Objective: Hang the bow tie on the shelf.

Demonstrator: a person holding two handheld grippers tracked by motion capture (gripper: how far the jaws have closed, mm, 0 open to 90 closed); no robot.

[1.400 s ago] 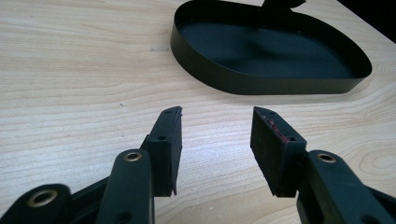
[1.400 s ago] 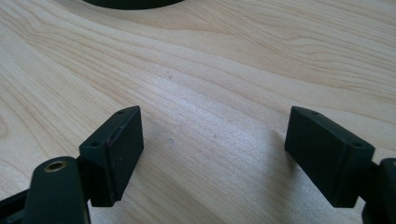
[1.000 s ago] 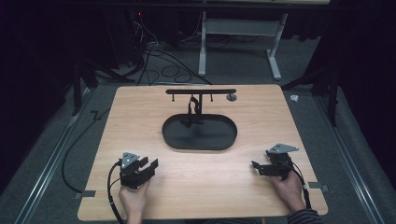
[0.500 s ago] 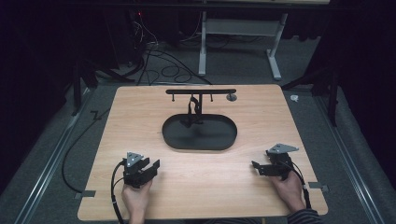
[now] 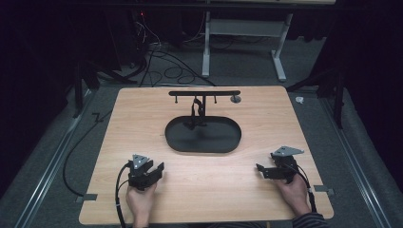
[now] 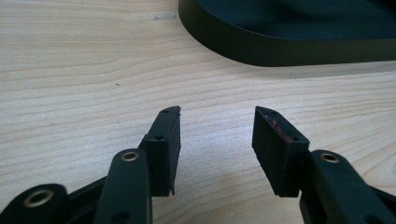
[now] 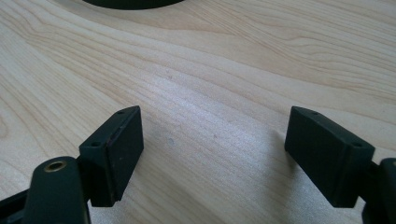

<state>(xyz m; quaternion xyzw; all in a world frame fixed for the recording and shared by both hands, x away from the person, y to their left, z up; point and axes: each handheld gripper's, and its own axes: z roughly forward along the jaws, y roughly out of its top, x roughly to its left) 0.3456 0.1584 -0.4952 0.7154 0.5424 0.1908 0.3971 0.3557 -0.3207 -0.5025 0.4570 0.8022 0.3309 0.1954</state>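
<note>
Resting on the near part of the worktop [image 5: 142, 128], the left tongs [image 5: 156, 169] and the right tongs [image 5: 260, 169] are each held in one hand, well apart from one another, the left ones at the near left and the right ones at the near right. Both stand spread with nothing between the jaws, as the left gripper view [image 6: 217, 126] and the right gripper view [image 7: 215, 126] show bare wood in each gap. Between and beyond them, at the middle of the worktop, lies a dark oval tray [image 5: 176, 140]; its near wall shows in the left gripper view [image 6: 261, 46], near the left tongs but not touching them. A black stand [image 5: 204, 93] with a crossbar and small pegs rises at the tray's far edge, and a small dark object [image 5: 196, 114] sits at its foot, too small to identify. The step in hand appears to be a ready pause ahead of the reach. The next move would likely call for carrying one pair of tongs forward over the tray wall, aligning the spread jaws on that object, and clearing the crossbar.
</note>
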